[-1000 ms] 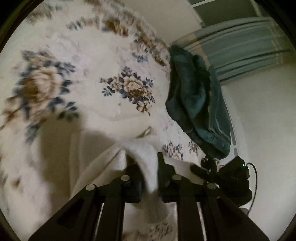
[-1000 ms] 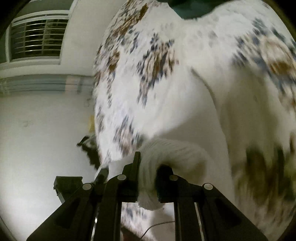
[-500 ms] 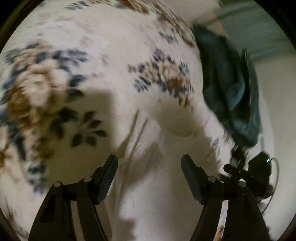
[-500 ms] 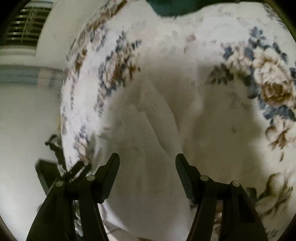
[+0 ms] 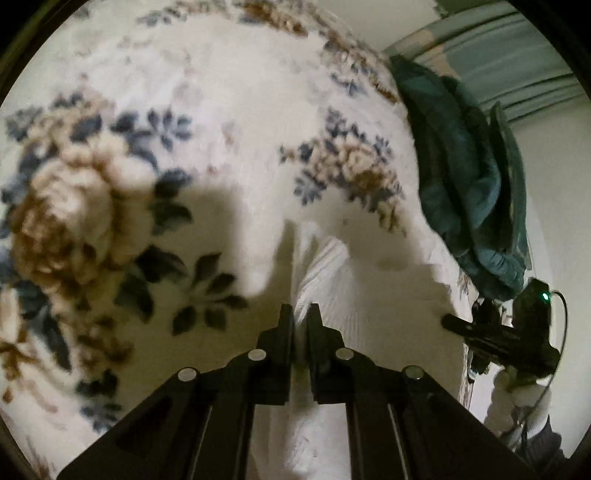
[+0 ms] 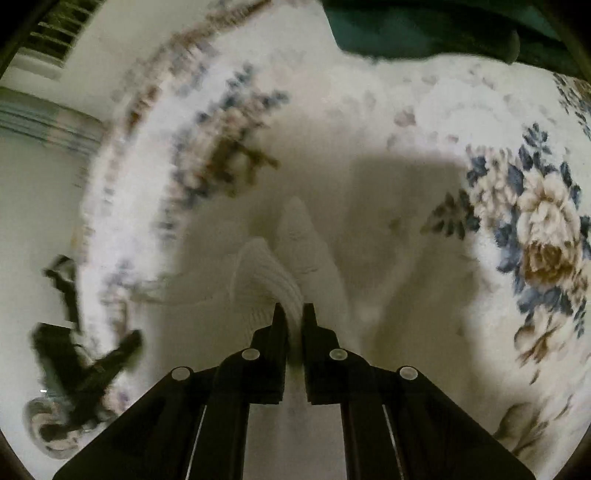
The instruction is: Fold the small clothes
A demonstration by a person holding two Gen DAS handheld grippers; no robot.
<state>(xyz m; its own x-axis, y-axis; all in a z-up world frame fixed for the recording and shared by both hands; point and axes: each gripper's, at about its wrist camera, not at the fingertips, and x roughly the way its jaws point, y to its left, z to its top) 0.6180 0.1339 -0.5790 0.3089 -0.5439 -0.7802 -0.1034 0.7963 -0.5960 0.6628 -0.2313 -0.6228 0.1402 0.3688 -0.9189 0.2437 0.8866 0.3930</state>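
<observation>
A white ribbed garment [image 5: 332, 295] lies on a bed covered with a flowered blanket [image 5: 92, 206], white with blue and brown roses. The left gripper [image 5: 300, 314] is low over the cloth, and its jaws are pressed together on a raised ridge of the white fabric, which goes up between the two black fingers. The rest of the garment spreads to the right of this gripper and also under it, toward the near edge of the bed.

The right gripper [image 6: 293, 314] does the same on its own side: its jaws are clamped on a thick ribbed fold of the garment [image 6: 266, 273], and a second pointed fold stands just behind the first one. Shadows of both tools fall on the blanket [image 6: 535, 221] beyond the cloth.

A dark green cloth [image 5: 465, 192] lies in a heap at the far edge of the bed, well apart from the white garment; in the right wrist view the same green cloth [image 6: 424, 29] fills the top border. In the left wrist view, the right gripper [image 5: 509, 336] is seen as a black body with a small green light, beside the bed edge. In the right wrist view, the left gripper [image 6: 85, 365] is a blurred black shape at the lower left. Behind the bed there is a pale wall.
</observation>
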